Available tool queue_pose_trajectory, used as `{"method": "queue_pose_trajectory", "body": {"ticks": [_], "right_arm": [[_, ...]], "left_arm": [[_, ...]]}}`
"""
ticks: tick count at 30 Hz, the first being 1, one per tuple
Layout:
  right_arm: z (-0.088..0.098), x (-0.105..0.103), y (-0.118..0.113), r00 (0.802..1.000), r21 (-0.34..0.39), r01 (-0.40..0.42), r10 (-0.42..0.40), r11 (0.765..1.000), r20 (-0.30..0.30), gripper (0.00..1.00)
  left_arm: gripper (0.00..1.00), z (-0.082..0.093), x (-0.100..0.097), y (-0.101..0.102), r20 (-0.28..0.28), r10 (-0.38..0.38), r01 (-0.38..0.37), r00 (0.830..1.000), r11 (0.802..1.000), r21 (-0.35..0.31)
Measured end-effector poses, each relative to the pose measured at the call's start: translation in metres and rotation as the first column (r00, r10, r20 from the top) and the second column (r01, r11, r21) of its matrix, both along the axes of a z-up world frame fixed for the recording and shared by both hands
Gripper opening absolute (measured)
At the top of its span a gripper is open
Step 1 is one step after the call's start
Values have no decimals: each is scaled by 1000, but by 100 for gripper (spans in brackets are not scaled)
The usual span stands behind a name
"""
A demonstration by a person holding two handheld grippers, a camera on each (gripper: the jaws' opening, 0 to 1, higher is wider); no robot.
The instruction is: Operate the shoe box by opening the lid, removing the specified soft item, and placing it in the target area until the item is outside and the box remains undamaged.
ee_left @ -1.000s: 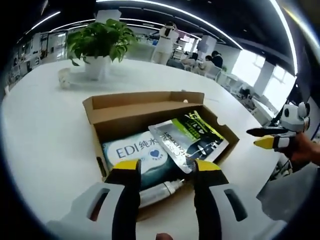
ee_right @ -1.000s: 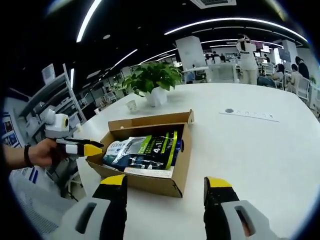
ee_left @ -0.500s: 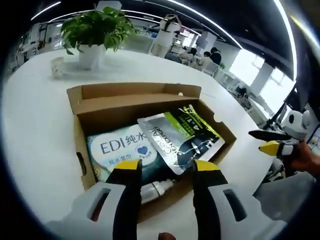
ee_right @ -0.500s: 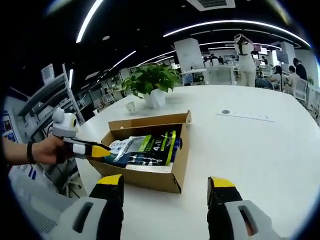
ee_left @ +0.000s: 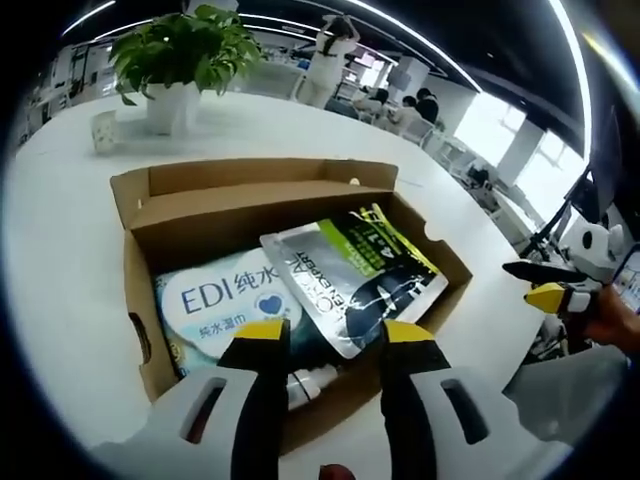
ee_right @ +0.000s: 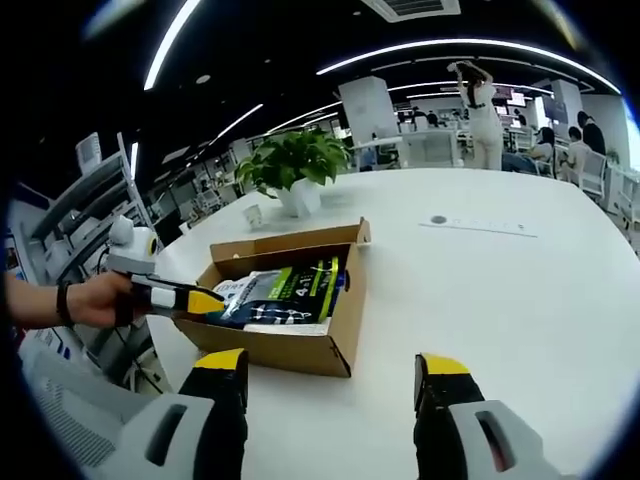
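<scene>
Since a second ago I see my left gripper come closer over the shoe box; its yellow tips now overlap the wipes pack and the green pouch. In the right gripper view its tips now reach over the box's near corner. My right gripper has drawn back; the box sits farther from it, jaws wide apart.
</scene>
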State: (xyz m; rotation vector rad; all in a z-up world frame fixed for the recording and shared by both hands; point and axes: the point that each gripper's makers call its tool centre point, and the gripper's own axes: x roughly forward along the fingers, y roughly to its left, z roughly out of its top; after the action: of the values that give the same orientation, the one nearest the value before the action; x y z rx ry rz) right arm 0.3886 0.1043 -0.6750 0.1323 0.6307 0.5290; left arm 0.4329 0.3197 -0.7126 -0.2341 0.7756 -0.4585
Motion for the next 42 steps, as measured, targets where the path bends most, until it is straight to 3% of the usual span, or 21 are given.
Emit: {"method": "queue_pose_trajectory", "body": {"ticks": [16, 20, 25, 32, 42], "right_arm": [[1, 1, -5, 1000, 2, 13, -13, 1000, 0, 66], [1, 0, -5, 1000, 1, 12, -12, 1000, -2, 66], [0, 0, -3, 1000, 0, 9, -9, 1000, -5, 66], [-1, 0, 1, 1000, -6, -2, 2, 1000, -10, 66], [-2, 4, 14, 999, -14, -33, 33, 999, -21, 65]], "left_arm": [[27, -12, 5, -15, -86, -32, 30, 996, 999, -25], [24, -16, 5, -17, -143, -5, -7, 990, 997, -82], [19, -19, 11, -14, -171, 28, -48, 985, 992, -113], [15, -21, 13, -17, -187, 47, -75, 981, 987, -143], [0, -20, 15, -10, -190, 84, -111, 978, 985, -132]]}}
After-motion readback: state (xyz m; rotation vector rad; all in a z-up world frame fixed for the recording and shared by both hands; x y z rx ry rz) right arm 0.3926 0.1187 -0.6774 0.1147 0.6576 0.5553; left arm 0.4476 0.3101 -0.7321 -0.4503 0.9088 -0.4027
